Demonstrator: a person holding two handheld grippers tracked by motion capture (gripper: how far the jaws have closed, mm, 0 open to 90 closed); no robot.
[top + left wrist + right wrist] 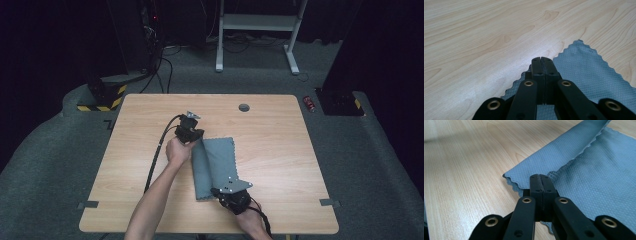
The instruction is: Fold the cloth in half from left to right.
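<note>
My closed right gripper (pixel 541 178) is hiding the scalloped corner of the grey waffle-weave cloth (pixel 599 177) it pinches; the picture's right edge is cutting off the cloth's far side.

You have one grey cloth (pixel 220 160) on one wooden surface (pixel 270 150), and two grippers: your left gripper (pixel 196 135) and right gripper (pixel 218 192), each closed on that cloth.

Both tongs, hand-held, closed.
Left tongs (pixel 192 134) extended forward, jaws pressed together; right tongs (pixel 231 196) drawn near, jaws likewise.
</note>
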